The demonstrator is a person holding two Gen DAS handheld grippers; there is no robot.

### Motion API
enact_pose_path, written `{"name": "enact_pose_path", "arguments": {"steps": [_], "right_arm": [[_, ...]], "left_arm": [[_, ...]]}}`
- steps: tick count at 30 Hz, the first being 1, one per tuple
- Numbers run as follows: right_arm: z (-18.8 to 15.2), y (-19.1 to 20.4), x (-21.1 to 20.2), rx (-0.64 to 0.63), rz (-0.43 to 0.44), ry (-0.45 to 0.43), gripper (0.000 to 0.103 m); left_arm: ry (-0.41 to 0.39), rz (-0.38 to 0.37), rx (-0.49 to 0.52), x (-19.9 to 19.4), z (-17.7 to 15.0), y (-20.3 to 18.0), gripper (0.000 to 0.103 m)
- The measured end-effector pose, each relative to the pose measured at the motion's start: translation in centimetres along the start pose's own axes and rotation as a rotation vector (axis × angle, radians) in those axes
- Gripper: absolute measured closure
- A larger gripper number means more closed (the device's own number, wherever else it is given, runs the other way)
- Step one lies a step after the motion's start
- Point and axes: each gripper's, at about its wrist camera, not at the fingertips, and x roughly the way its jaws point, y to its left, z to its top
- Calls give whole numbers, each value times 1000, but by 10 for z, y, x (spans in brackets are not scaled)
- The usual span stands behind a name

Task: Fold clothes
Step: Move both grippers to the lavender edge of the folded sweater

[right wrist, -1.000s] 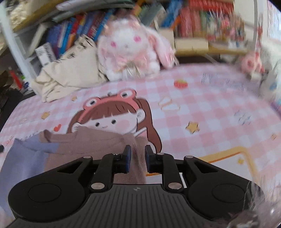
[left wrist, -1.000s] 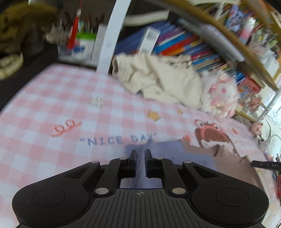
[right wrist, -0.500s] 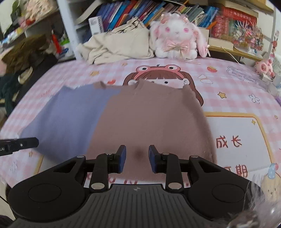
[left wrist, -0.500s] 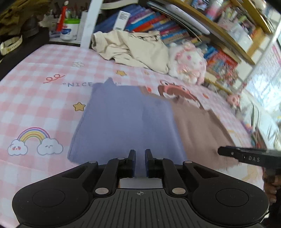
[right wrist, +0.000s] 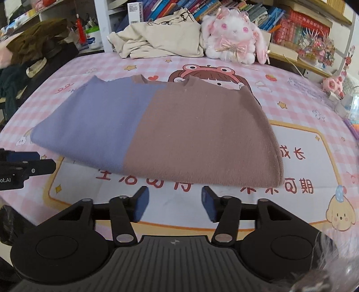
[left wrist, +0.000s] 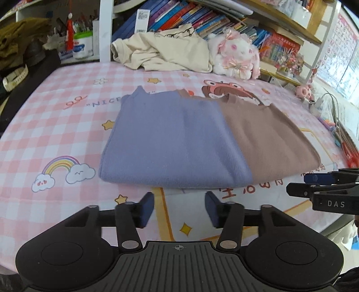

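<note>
A two-tone knit sweater [left wrist: 202, 139], purple on the left and brown on the right, lies flat and folded on the pink checked mat [left wrist: 56, 125]; it also shows in the right wrist view [right wrist: 161, 132]. My left gripper [left wrist: 179, 207] is open and empty, just short of the sweater's near edge on its purple half. My right gripper [right wrist: 175, 205] is open and empty, just short of the near edge on the brown half. The right gripper shows at the right edge of the left wrist view [left wrist: 325, 191], and the left gripper at the left edge of the right wrist view [right wrist: 20, 168].
A crumpled cream garment [left wrist: 163, 51] and a white-and-pink plush rabbit [left wrist: 235, 56] lie at the mat's far edge, below bookshelves [left wrist: 202, 18]. A dark chair with clothes [right wrist: 33, 51] stands at far left. Small toys and cables [left wrist: 323, 105] sit at far right.
Both grippers were shut on the sweater's edge and pulled it toward me. They have let go, opened, and drawn back, leaving the sweater folded flat on the mat.
</note>
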Motion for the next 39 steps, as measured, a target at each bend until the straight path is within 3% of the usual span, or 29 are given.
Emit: {"name": "enact_pose_path", "arguments": {"steps": [2,6,12,24,28,34,39], "right_arm": [[-3,1,-4,-5,-9,-2,40],[-7,-3,-7,3,-18,6,33],[-5,-11,-5,-20,11,7,30],[16,-55,2,-219,155,-46,22],[25,-79,4,-282,208,-77,21],[34,-109,8,-349,274,-127,21],[32,-121,12,-388,311,-119,21]], "left_arm": [[-3,-3,-6,-1,-2,0,32],[11,-19,-35,1,-4,0,16],[7,4,-47,-1,-3,-9,15],[17,159,-132,4,7,-68,8],[-10,199,-236,5,12,-83,7],[-46,227,-536,5,1,-81,7],[-81,225,-793,2,-14,-69,7]]}}
